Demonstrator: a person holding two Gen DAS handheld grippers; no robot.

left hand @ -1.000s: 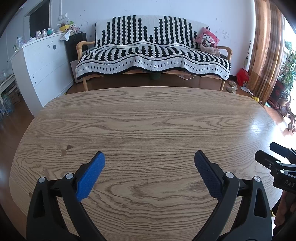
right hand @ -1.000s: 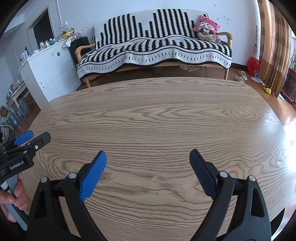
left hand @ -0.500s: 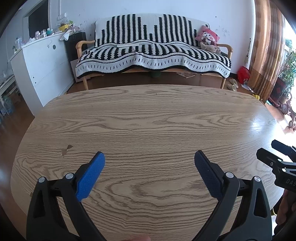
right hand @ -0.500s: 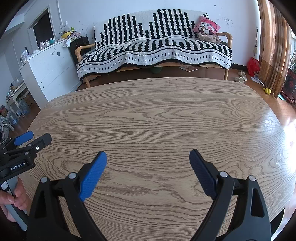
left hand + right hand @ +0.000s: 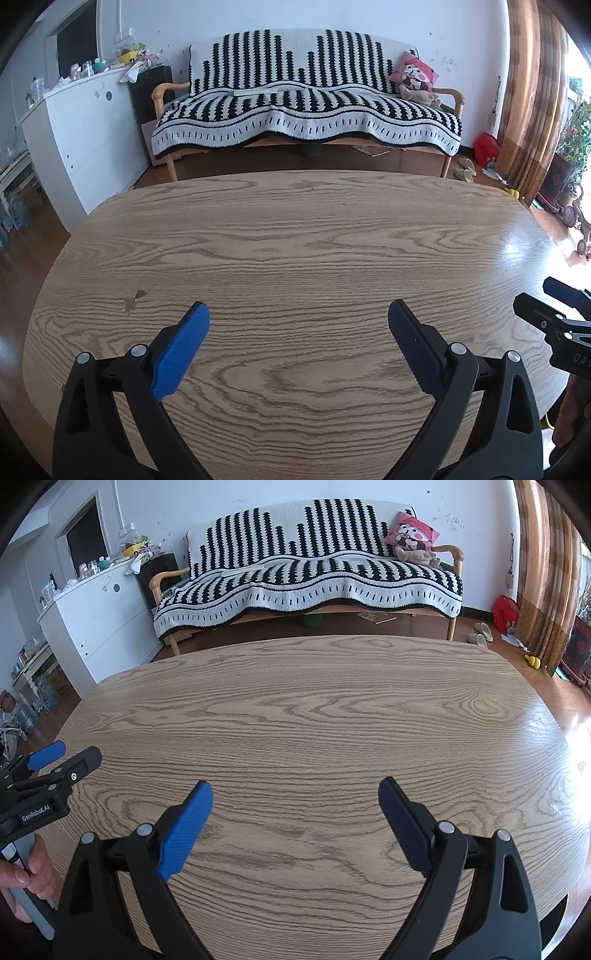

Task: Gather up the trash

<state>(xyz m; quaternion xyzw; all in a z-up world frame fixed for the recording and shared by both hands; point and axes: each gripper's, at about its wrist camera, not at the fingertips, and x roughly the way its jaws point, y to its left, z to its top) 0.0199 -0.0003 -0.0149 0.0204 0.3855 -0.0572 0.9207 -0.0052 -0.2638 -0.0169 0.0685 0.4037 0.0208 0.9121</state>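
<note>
Both grippers hang above a wooden surface [image 5: 295, 236] with their jaws spread wide, and nothing is between them. The left gripper [image 5: 298, 321] is over the near half of the surface, and the right gripper [image 5: 295, 799] is beside it. A hand [image 5: 22, 875] holds the grey handle of the left one. No trash shows on the surface; only a small brown mark [image 5: 133, 300] is there. Behind stands a sofa [image 5: 306, 110] under a striped blanket.
</note>
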